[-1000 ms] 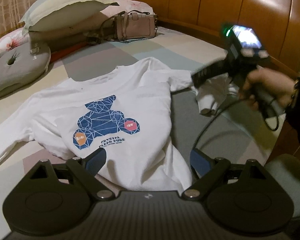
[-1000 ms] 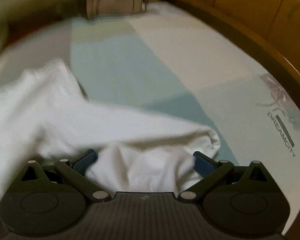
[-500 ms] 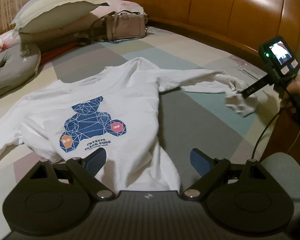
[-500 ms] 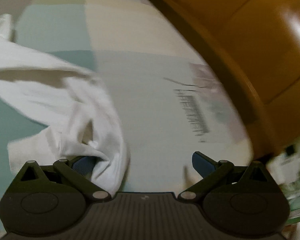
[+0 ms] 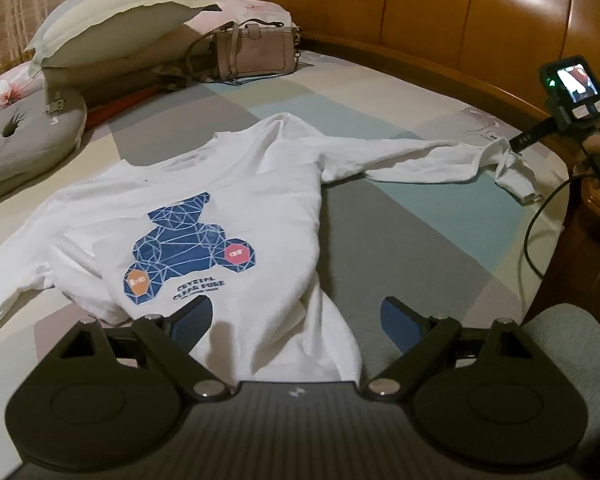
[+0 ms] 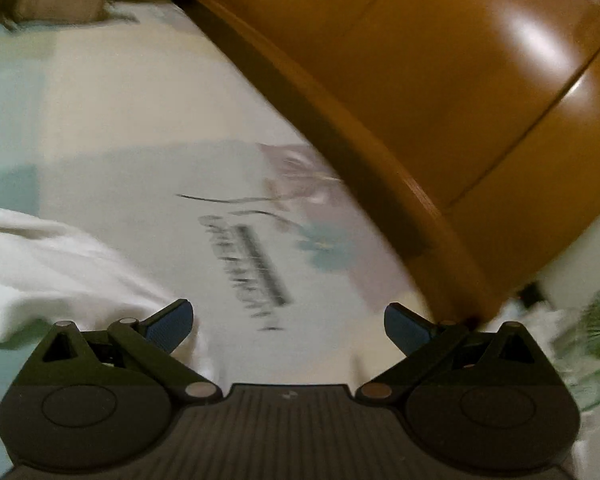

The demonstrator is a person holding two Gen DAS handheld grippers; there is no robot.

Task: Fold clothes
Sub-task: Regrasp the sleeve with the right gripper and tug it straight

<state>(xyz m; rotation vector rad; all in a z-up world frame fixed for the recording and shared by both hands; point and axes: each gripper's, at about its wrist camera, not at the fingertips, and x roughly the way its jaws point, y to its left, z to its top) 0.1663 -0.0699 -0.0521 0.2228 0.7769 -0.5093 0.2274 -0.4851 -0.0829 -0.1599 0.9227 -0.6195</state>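
The left gripper (image 5: 296, 318) hovers wide apart and empty over the hem; the right gripper (image 6: 288, 322), equally spread, holds nothing beside the sleeve cuff (image 5: 516, 172); the white shirt (image 5: 204, 216) lies print-up, flat on the bed (image 5: 400, 232), sleeve stretched outward, likely for folding.

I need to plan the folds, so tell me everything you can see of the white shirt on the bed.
The white shirt is long-sleeved, soft-looking cloth, lying face up and mostly flat on the patchwork bedspread. Its front bears a blue geometric bear with an orange and a pink spot above the words "CRYSTAL CLEAR PURE". One sleeve stretches out to a crumpled cuff beside the right gripper. The hem lies between the left gripper fingers, which stand open.
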